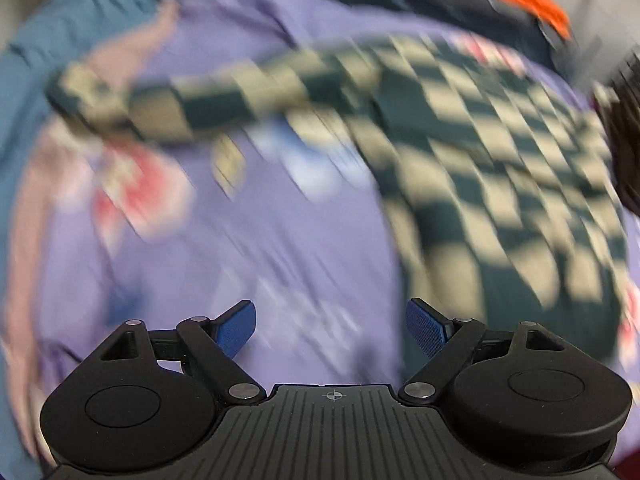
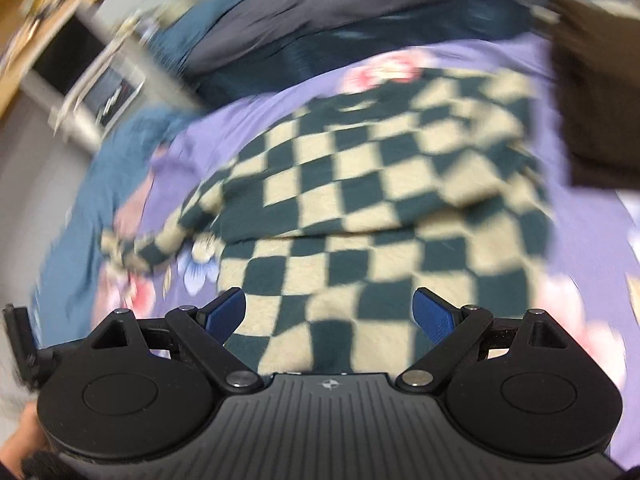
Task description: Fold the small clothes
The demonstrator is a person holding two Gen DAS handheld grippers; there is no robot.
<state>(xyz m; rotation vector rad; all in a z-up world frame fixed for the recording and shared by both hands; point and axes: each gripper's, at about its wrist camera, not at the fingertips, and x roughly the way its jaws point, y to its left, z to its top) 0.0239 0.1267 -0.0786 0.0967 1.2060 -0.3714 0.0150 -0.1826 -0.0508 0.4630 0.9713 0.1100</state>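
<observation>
Purple floral bedsheet (image 1: 248, 240) covers the surface under both tools, and both views are smeared by motion blur.

Left gripper (image 1: 331, 330) has its blue-padded fingers (image 1: 236, 330) spread wide with nothing between them; only the purple sheet shows in the gap. Ahead and to the right of these fingers lies the dark green and cream checkered knit sweater (image 1: 500, 168), with one sleeve (image 1: 192, 100) stretched out leftward across the sheet, well beyond the fingertips. Past the sleeve, a teal blanket (image 1: 60, 40) borders the sheet on the far left, and a blurred orange object (image 1: 528, 0) sits at the far upper right.

Right gripper (image 2: 326, 312) is likewise wide apart and grips nothing. The checkered sweater (image 2: 360, 184) lies flat directly ahead, its near hem reaching back between the blue fingers (image 2: 226, 314), though whether the pads touch the knit cannot be told. A fold line crosses the sweater partway up. Its sleeve (image 2: 148, 250) trails off to the left of the fingers. Farther out, the teal blanket (image 2: 120, 168) and a dark grey cloth (image 2: 320, 20) lie beyond the sheet, with a dark brown fabric (image 2: 596, 100) at the right.
</observation>
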